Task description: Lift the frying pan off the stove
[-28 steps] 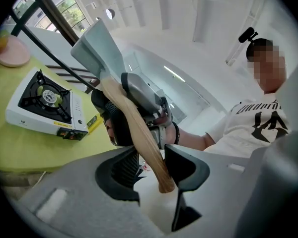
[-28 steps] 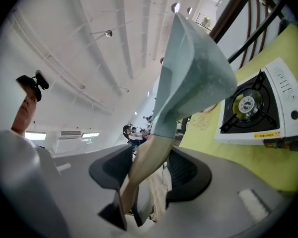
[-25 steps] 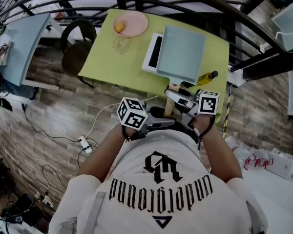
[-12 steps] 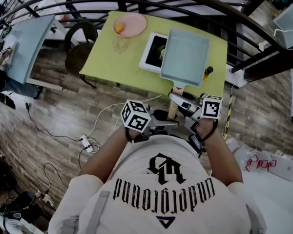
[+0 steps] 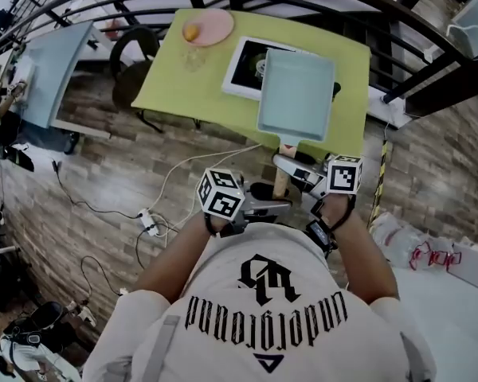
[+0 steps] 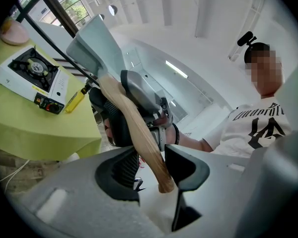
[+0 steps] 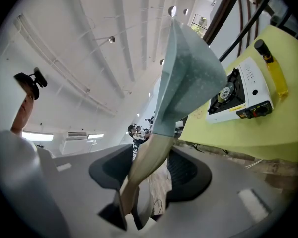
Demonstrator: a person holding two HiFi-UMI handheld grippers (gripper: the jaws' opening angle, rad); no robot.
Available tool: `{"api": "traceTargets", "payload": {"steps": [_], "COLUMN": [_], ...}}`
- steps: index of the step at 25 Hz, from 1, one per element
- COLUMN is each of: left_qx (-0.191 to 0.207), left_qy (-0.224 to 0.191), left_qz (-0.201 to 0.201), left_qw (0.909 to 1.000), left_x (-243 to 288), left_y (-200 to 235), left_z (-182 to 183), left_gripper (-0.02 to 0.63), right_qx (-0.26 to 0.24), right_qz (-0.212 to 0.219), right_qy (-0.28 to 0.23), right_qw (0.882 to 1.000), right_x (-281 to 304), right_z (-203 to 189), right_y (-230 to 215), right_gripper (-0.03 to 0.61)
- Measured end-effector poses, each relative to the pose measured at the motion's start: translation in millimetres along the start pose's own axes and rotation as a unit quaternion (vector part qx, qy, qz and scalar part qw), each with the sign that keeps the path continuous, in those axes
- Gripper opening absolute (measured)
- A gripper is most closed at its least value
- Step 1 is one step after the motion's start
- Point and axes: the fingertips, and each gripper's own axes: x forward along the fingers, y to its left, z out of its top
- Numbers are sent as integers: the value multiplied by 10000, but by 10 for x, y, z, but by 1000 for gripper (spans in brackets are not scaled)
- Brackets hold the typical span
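The left gripper point(image 6: 156, 170) and right gripper point(image 7: 150, 175) each clamp the wooden handle point(image 5: 281, 180) of a square frying pan point(image 5: 296, 94), which half-covers the stove point(image 5: 247, 64).

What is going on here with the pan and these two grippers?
A person holds a two-jaw gripper in each hand, and both are closed on the wooden handle of a pale blue square frying pan. The left gripper grips near the handle's end and the right gripper grips nearer the pan. The pan is in the air, clear of the white gas stove, which stands on the green table with its burner bare.
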Motion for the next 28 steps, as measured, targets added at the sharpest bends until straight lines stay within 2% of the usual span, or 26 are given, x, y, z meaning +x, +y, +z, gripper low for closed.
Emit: {"api": "traceTargets", "payload": {"steps": [8, 15, 28], "left_qx": [-19, 135, 475], "left_qy": [51, 249, 570], "left_qz": [-83, -223, -521], "left_qw": [10000, 9994, 9959], "left_x": [-98, -258, -1542], "left_y": [-88, -173, -520], "left_z": [-70, -86, -500], "left_gripper": [173, 172, 172], "right_qx": [-16, -105, -262], "right_qz": [25, -66, -176], "right_qy": [-110, -301, -686], "right_qw": [9999, 9995, 9971], "right_x": [48, 133, 1097], "right_z": [-90, -97, -678], "right_y": [75, 217, 818], "right_gripper": [218, 218, 218]}}
